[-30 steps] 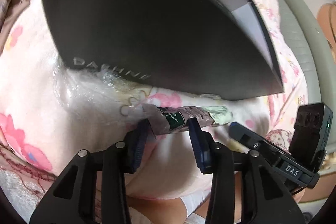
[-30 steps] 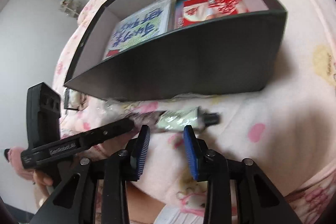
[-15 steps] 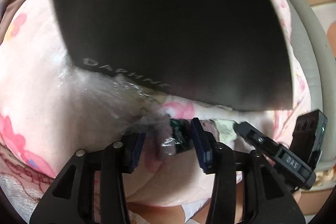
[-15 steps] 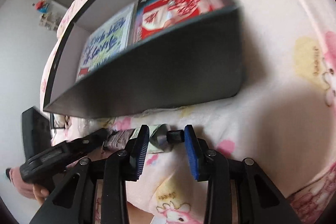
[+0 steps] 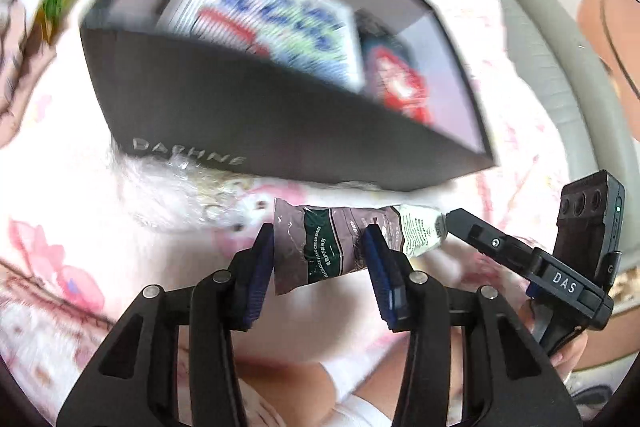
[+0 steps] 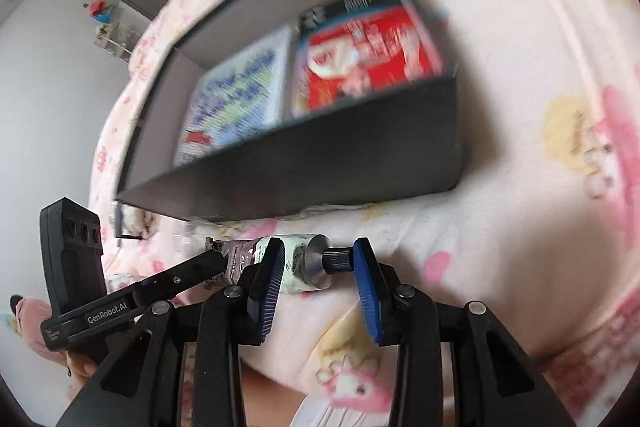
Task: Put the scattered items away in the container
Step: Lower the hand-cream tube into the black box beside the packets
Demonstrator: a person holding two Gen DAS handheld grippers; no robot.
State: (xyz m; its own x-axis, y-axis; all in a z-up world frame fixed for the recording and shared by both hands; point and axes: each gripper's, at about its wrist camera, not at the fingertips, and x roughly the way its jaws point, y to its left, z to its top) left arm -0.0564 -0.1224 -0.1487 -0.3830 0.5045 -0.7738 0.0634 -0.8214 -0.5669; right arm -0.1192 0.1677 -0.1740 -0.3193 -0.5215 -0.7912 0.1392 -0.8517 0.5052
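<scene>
left wrist: the left gripper (image 5: 320, 259) is closing, blue pads on both sides of the crumpled end of the hand cream tube (image 5: 332, 247), just in front of the black box (image 5: 280, 131) | right wrist: the right gripper (image 6: 318, 271) is opening, pads at the tube's cap end (image 6: 316, 259), tube above the pink blanket (image 6: 500, 247)

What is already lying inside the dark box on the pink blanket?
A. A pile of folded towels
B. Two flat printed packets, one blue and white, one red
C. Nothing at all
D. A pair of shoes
B: looking down into the box, a blue-and-white packet lies beside a red packet on its floor, though both are too blurred for their print to be read.
</scene>
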